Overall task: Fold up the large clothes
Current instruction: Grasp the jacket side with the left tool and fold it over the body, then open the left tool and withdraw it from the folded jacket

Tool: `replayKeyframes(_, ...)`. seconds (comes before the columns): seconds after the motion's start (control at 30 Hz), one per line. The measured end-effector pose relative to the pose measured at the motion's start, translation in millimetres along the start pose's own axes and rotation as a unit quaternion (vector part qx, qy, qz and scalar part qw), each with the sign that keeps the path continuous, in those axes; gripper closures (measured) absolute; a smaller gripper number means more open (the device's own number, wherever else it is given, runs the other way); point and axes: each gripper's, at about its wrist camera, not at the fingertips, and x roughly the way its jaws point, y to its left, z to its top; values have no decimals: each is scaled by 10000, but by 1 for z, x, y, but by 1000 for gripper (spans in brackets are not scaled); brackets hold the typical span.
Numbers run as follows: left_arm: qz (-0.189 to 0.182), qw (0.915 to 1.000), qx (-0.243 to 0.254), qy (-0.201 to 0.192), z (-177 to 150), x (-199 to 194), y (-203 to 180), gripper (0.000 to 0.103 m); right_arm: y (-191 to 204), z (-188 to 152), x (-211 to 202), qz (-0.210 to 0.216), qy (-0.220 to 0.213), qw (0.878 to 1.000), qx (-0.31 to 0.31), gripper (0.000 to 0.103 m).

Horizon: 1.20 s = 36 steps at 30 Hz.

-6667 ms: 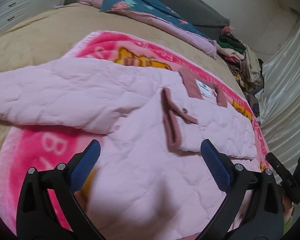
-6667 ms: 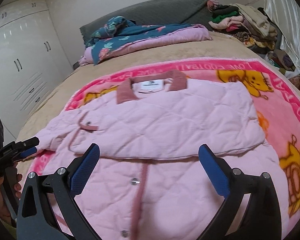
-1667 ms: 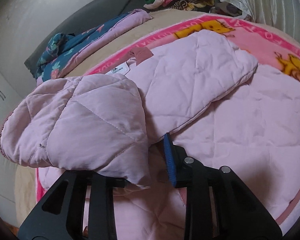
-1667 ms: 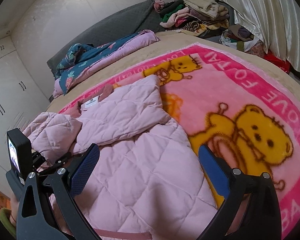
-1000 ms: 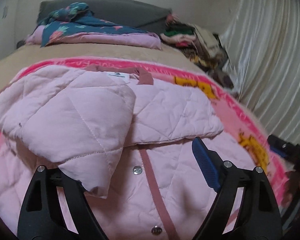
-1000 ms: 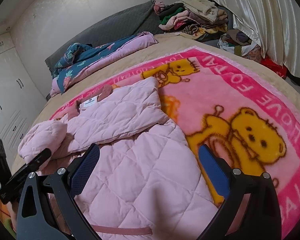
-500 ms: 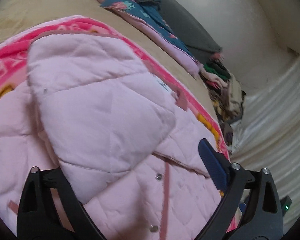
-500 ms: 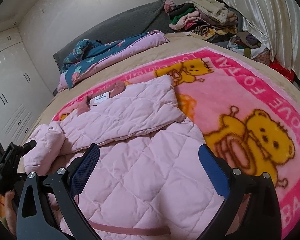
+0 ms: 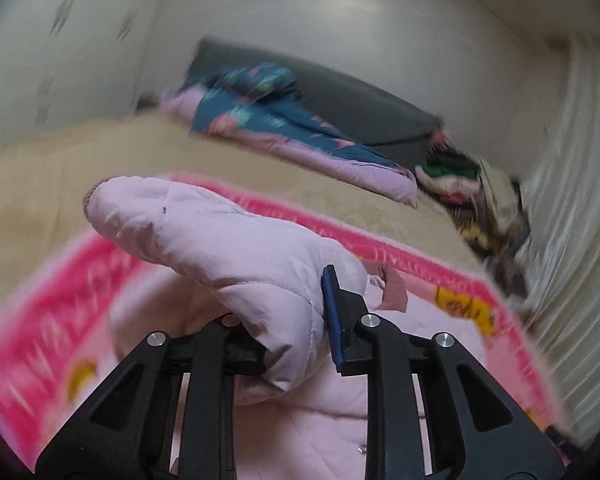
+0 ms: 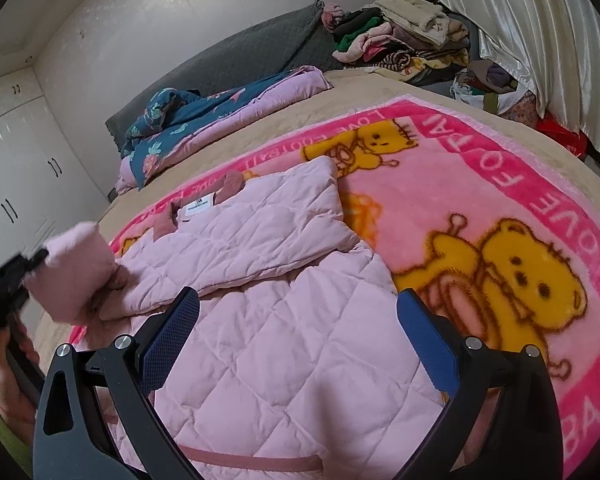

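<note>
1. Left jaws clamp the sleeve (image 9: 220, 256); my left gripper (image 9: 296, 336) pinches a fold of its padded cloth, and the cuff end juts up and away from me, lifted off the bed. My right gripper (image 10: 296, 344) hovers with jaws wide apart and nothing between them.

2. I hold the sleeve high, I judge, so that it clears the jacket (image 10: 280, 340) body and can be laid across the chest. The other sleeve (image 10: 268, 236) already lies folded over the front, so this looks like the matching fold.

3. My right gripper waits low over the hem side, near the placket (image 10: 252, 458), probably to pin or lift the lower half.

4. The jacket lies front-up on the blanket (image 10: 540, 184), its collar (image 10: 232, 184) toward the headboard, its label showing.

5. Its cloth is pale pink, quilted in diamonds, puffy and soft; the collar and placket are a duller rose. I judge it springy, so folds may bulge open.

6. The blanket is fleecy, hot pink, printed with yellow bears and lettering. It rests on a tan bedcover (image 10: 380, 88).

7. The left view is blurred.
</note>
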Motion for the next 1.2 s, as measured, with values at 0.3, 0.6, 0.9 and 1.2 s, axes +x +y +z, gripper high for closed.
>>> replayKeyframes(0.3,-13,9044,4228,570,-61,49,-169,95,-27,2,-10,-143,-60,9997,201,5)
replayKeyframes(0.6,-158,8615,4907,1291,-158,74,-180,94,-54,3,-19,-388,-122,9984,396,5)
replayKeyframes(0.9,-223,8984,4104,1548,-139,62,-165,26,-45,3,-14,-342,-63,9988,355,5)
replayKeyframes(1.2,-1019,9330,2819,1989,-114,43,-131,9,-26,7,-24,-352,-156,9991,162,4)
